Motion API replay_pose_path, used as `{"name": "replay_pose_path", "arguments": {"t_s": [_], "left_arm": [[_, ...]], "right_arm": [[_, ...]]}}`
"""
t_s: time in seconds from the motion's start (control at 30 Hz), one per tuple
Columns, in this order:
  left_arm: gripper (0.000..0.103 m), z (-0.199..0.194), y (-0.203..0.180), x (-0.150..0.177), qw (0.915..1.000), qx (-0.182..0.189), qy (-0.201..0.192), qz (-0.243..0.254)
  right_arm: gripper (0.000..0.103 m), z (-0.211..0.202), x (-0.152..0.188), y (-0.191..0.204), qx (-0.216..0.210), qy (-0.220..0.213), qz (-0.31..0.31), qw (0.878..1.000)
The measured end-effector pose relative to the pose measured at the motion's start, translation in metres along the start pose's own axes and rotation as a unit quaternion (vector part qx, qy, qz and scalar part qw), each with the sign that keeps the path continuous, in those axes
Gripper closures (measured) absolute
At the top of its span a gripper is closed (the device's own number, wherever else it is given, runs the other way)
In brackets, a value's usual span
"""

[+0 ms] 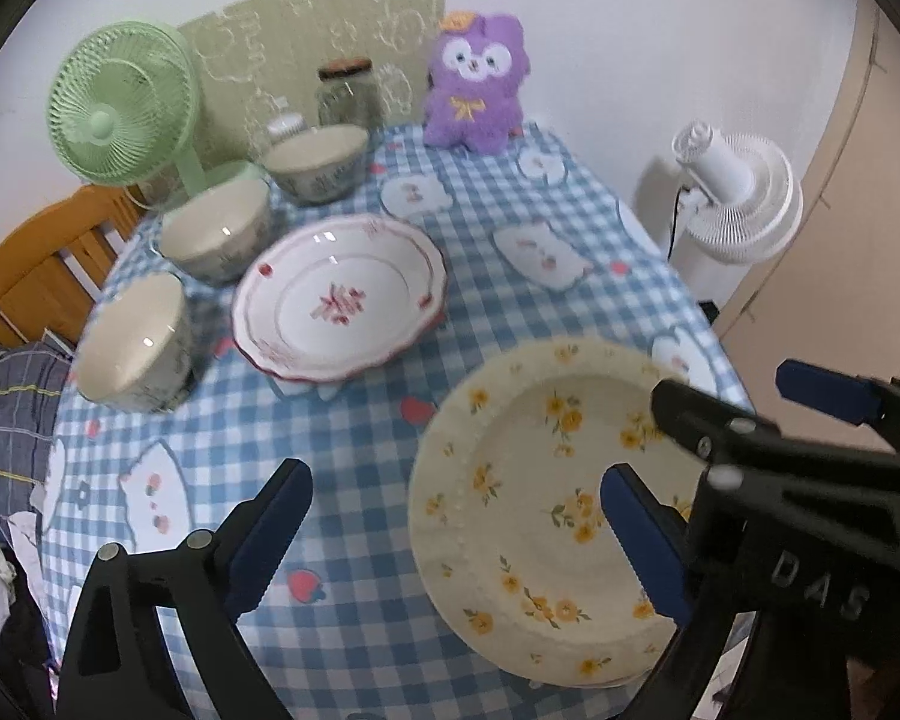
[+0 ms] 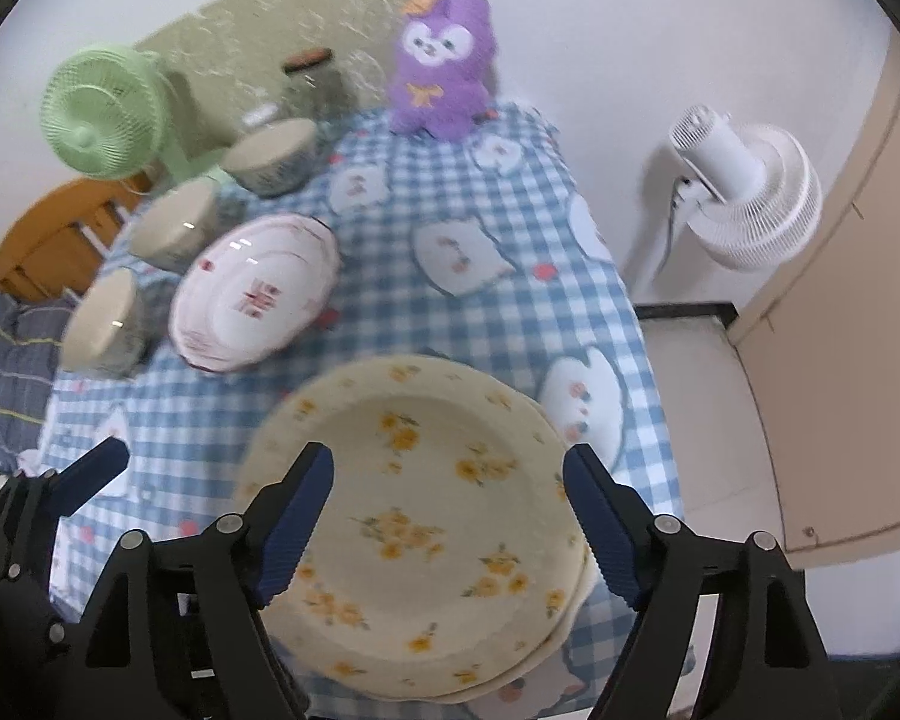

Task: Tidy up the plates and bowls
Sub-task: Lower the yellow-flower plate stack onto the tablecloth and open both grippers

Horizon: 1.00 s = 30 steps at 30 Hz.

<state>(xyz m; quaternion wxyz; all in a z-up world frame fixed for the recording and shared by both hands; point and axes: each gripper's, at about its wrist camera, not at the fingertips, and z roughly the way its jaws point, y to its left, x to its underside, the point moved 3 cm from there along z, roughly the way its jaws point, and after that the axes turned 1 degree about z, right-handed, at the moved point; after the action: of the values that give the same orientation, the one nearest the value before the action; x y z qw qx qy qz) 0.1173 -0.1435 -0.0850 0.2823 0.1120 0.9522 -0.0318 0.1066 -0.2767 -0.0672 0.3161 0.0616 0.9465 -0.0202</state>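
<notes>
Cream yellow-flowered plates lie stacked at the bench's near right corner; a second rim shows beneath, so this stack looks done. Red-patterned plate sits mid-bench, unstacked. Three bowls stand apart in a row along the left edge, mouths up. Round ware: no long axis. Left gripper and right gripper: jaws wide, empty.

Raised letters "D A S" showing on the black body of the right gripper, seen at the right in the left wrist view, no other readable text appearing
</notes>
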Motion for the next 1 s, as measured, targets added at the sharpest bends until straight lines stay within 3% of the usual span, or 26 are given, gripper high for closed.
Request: {"name": "replay_pose_path", "arguments": {"t_s": [0.2, 0.5, 0.67, 1.0], "left_arm": [[0.004, -0.026, 0.014, -0.023, 0.9991, -0.017, -0.032, -0.024], [0.004, -0.053, 0.034, -0.045, 0.9942, -0.059, -0.057, -0.069], [0.005, -0.06, 0.048, -0.053, 0.9923, -0.061, -0.065, -0.086], [0.005, -0.052, 0.08, -0.072, 0.9925, -0.052, -0.076, -0.081]], "right_arm": [[0.012, -0.03, -0.022, 0.022, -0.034, -0.037, -0.028, 0.998], [0.011, -0.051, -0.053, 0.044, -0.068, -0.067, -0.06, 0.994], [0.011, -0.06, -0.064, 0.06, -0.058, -0.082, -0.081, 0.992], [0.011, -0.05, -0.083, 0.092, -0.043, -0.09, -0.061, 0.993]]}}
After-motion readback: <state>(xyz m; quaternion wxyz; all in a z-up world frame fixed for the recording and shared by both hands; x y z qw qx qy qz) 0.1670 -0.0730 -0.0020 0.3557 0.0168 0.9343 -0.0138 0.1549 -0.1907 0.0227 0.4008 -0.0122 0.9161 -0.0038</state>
